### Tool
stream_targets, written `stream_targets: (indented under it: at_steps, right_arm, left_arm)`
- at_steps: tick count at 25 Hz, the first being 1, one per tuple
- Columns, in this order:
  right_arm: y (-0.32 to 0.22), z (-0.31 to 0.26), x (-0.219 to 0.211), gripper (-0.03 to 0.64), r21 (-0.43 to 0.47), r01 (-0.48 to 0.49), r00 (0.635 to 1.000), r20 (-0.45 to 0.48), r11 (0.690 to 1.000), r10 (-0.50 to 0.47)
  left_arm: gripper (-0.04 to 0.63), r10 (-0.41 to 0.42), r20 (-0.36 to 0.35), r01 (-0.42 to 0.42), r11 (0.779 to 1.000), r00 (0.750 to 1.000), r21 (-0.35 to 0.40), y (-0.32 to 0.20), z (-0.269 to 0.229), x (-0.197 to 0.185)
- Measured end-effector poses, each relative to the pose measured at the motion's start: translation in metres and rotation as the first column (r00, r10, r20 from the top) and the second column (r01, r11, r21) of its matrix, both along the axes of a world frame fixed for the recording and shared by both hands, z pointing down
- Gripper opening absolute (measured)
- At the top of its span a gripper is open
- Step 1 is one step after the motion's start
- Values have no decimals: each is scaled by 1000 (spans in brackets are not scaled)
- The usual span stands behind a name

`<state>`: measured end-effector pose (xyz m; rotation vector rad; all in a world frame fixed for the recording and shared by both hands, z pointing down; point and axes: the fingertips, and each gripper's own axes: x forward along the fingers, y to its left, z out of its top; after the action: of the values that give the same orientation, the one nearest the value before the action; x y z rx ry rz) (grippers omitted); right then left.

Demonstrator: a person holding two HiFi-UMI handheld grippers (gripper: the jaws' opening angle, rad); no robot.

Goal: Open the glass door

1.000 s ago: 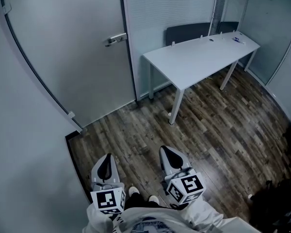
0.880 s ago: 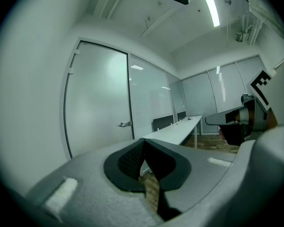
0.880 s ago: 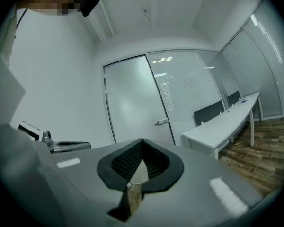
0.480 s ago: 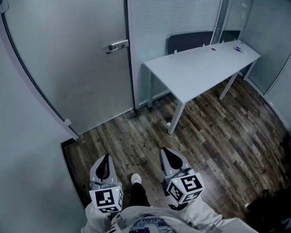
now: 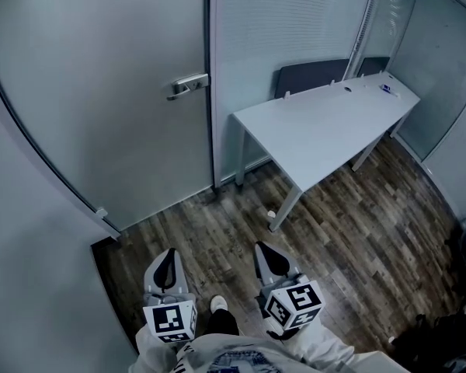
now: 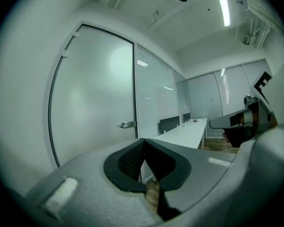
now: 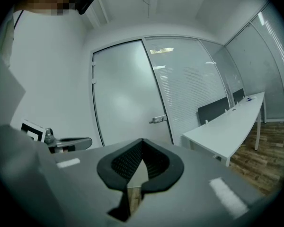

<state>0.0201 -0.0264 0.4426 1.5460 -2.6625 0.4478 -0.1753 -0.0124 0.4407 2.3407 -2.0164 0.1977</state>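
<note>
Approach step: left gripper [image 5: 167, 268] and right gripper [image 5: 269, 258], fingers closed and empty, are well apart from the handle [image 5: 188, 85] of the glass door [image 5: 101, 107]; reaching it likely comes next.

Grey glass door [image 5: 101, 76], white table [image 5: 326, 127]

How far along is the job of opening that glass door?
Nothing is done yet: the glass door sits closed, its handle untouched. In hand: the left gripper and right gripper are held low, well short of it, jaws together, empty. Left: reach the handle, press it, swing the door open.
</note>
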Motion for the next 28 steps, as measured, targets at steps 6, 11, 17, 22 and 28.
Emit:
stream_targets:
  at_steps: [6, 11, 17, 22, 28]
  right_arm:
    - [-67, -1, -24, 6, -5, -12, 1000, 3, 1000, 12]
    - [-114, -5, -41, 6, 8, -15, 1000, 6, 1000, 15]
    - [-153, -2, -45, 6, -7, -27, 1000, 8, 1000, 27]
    - [-191, 9, -45, 6, -23, -19, 1000, 15, 1000, 19]
    - [-266, 27, -55, 6, -47, 50, 998, 44, 998, -48]
  left_arm:
    - [2, 9, 3, -9, 1000, 1000, 4, -66, -3, -26]
    - [2, 20, 5, -20, 1000, 1000, 12, -113, -7, -38]
    - [2, 26, -3, -26, 1000, 1000, 14, -155, -9, -44]
    - [2, 22, -2, -22, 1000, 1000, 1, -188, 2, -41]
    - [2, -31, 21, 31, 999, 999, -22, -250, 17, -42]
